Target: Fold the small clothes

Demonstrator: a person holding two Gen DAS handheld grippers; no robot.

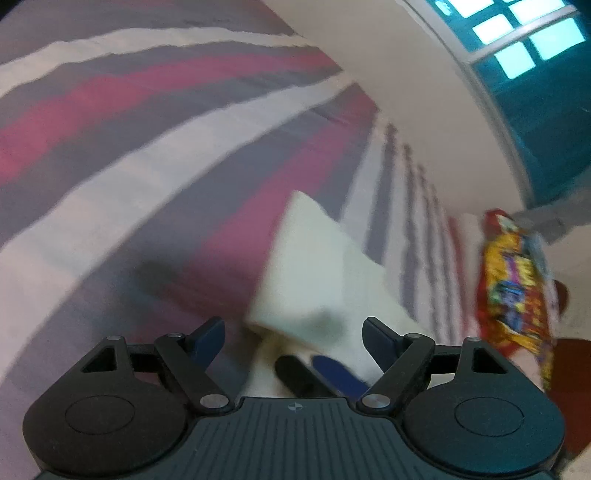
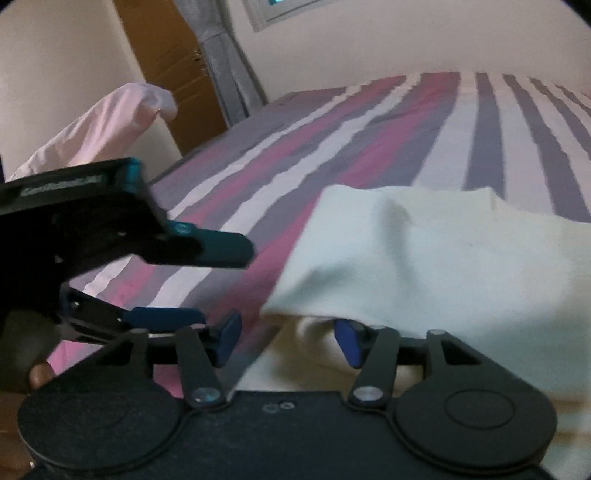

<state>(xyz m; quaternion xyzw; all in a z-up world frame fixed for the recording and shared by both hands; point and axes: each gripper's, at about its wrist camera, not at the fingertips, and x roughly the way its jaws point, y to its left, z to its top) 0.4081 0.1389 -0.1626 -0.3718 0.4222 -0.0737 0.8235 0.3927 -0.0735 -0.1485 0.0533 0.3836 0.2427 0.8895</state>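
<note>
A small cream-white garment (image 2: 424, 258) lies on the striped bed; it also shows in the left wrist view (image 1: 317, 273), partly folded with a raised flap. My left gripper (image 1: 291, 336) is open, its blue pads spread wide just before the cloth's near edge. My right gripper (image 2: 288, 338) is open too, low at the cloth's near edge, with the flap draped over its right finger (image 2: 349, 341). The left gripper also shows in the right wrist view (image 2: 199, 280), open, hovering to the left of the cloth. The right gripper's fingers (image 1: 332, 373) show under the cloth in the left wrist view.
The bedsheet (image 2: 332, 140) has pink, grey and white stripes. A colourful red-yellow item (image 1: 513, 284) lies at the bed's right side. A pink pillow (image 2: 96, 125), a wooden door (image 2: 166, 59) and a wall stand behind the bed. A window (image 1: 517, 33) is at upper right.
</note>
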